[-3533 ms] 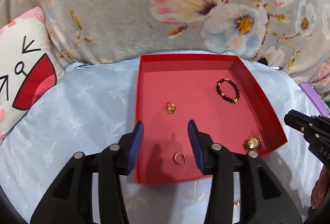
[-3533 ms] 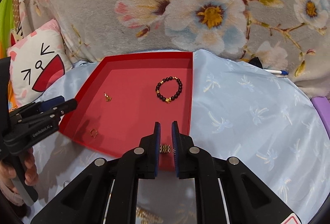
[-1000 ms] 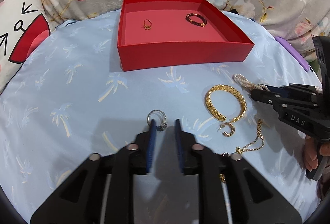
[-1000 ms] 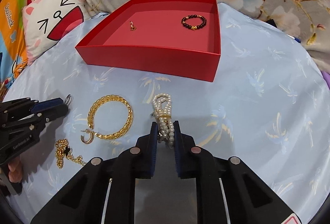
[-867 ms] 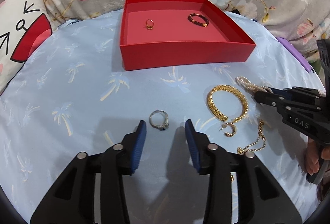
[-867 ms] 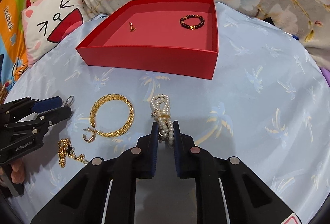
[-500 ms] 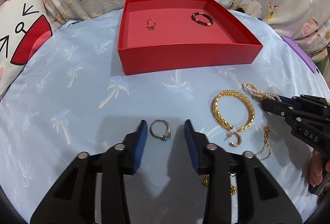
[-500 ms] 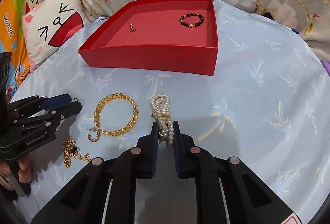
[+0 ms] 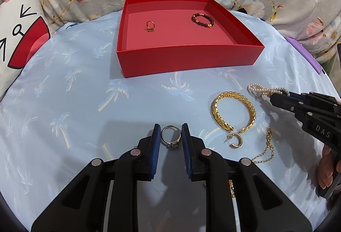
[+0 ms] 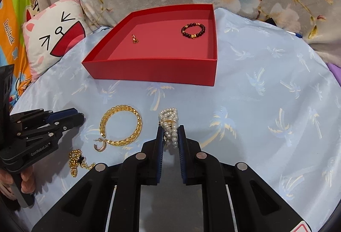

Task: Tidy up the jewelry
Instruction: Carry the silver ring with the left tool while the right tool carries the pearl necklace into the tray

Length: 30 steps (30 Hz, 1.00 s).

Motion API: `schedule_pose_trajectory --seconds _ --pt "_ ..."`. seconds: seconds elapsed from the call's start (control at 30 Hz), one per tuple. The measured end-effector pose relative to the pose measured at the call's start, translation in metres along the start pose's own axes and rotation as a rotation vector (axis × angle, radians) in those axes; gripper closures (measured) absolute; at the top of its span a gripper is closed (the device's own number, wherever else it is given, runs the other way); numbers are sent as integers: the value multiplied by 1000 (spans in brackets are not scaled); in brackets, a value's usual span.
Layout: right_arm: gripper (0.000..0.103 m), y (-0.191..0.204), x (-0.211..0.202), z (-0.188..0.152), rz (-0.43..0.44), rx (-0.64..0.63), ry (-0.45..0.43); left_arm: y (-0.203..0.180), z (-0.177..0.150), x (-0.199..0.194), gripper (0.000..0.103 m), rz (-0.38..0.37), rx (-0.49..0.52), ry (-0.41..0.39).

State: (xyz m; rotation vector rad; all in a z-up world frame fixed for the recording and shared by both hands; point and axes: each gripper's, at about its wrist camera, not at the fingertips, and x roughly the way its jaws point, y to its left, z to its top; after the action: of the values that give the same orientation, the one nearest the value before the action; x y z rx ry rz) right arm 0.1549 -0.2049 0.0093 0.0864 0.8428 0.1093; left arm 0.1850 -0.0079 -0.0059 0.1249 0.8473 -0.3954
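Here, on the blue palm-print cloth (image 9: 132,104), the left gripper (image 9: 170,136) brackets a silver ring (image 9: 170,137) lying flat at near centre; its jaws are closing, the pads just beside the band and not visibly pressing yet. Right of it lie a gold braided bangle (image 9: 233,111), a small gold hoop earring (image 9: 235,140) and a gold chain (image 9: 264,151). Farther right, the right gripper (image 10: 171,136) is clamped on a pearl bracelet (image 10: 169,123). The red tray (image 9: 187,59) sits far centre, holding a gold ring (image 9: 150,25) and a dark beaded bracelet (image 9: 202,20). The pickup step appears in hand; next, each piece probably needs lifting clear and carrying over the near wall into the tray.
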Motion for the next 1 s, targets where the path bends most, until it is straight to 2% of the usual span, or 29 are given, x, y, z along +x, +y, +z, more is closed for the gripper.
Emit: schedule_pose_trajectory --seconds 0.27,0.5,0.63,0.73,1.0 --pt "91 1 -27 22 18 13 -78 7 20 -20 84 6 -16 -54" --pt "91 6 -27 82 -4 -22 -146 12 78 -31 84 22 -10 -143" --pt "91 2 -3 116 -11 -10 -143 17 113 -17 84 16 -25 -164" --pt "91 -3 24 129 -21 2 -116 18 129 6 84 25 -13 -153" --pt "91 -13 85 141 -47 4 -32 25 146 64 83 44 -16 -99"
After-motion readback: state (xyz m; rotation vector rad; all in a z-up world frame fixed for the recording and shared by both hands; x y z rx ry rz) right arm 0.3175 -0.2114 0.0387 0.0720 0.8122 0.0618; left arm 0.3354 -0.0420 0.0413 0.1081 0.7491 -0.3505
